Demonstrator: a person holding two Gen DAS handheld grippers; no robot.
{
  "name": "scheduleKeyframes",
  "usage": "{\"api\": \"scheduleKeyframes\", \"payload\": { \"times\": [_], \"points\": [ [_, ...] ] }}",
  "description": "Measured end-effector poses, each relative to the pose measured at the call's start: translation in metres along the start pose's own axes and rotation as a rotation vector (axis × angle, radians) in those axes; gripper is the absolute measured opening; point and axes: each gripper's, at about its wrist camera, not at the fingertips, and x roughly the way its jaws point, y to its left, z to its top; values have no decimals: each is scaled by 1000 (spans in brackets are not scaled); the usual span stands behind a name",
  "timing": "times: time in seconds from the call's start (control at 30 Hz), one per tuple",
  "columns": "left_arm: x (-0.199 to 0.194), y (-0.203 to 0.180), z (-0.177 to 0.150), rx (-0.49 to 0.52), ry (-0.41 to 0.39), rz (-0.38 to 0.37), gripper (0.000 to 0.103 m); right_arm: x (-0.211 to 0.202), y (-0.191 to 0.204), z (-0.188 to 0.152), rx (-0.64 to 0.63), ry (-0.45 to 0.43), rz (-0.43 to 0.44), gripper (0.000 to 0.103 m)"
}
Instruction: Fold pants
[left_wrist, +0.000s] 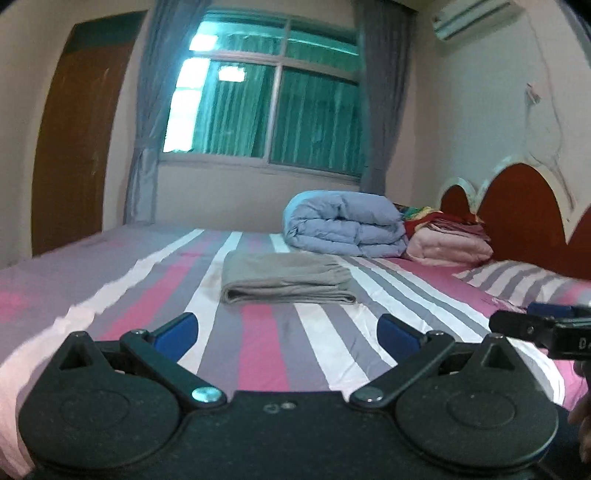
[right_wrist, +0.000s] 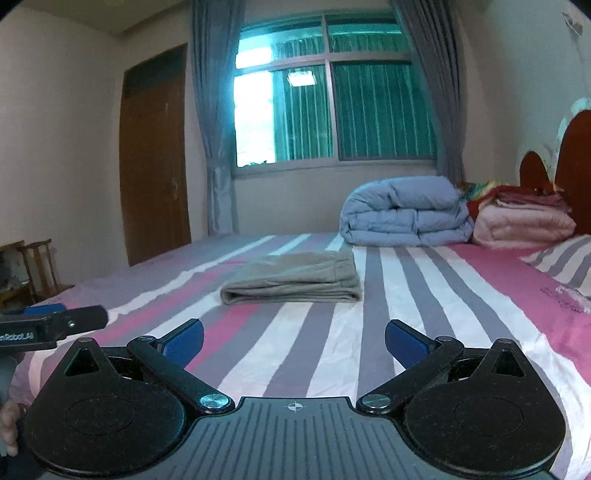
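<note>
A: Pants (left_wrist: 286, 278) lie folded on the bed (left_wrist: 110, 295), ahead of the left gripper (left_wrist: 288, 332), whose jaws gape empty.

B: Right gripper (right_wrist: 293, 341), likewise spread and empty, sits short of them. Careless nudging could undo the fold.

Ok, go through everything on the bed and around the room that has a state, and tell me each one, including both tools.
Pants: folded into a flat rectangle, lying on the bed, untouched.
Left tool: open, empty, short of the pants.
Right tool: open, empty, short of the pants.
Blue comforter: folded, at the head end.
Pink blanket: folded, beside the comforter.
Door: closed.
Curtains: drawn aside.
</note>
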Motion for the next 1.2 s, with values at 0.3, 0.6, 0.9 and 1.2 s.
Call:
{"api": "scheduleKeyframes", "payload": {
  "times": [0.3,0.6,0.9,1.2],
  "points": [
    [6,0,-12,2,-14,-1,97,12,0,-1,3,15,-28,103],
    [6,-8,-14,44,-13,-16,97,24,6,-7,-53,46,-7,103],
    [6,-8,-14,47,-14,-15,97,23,2,-6,-10,45,-13,103],
    [5,-9,-13,52,-11,-19,97,24,4,-6,-10,45,-14,103]
  ]
}}
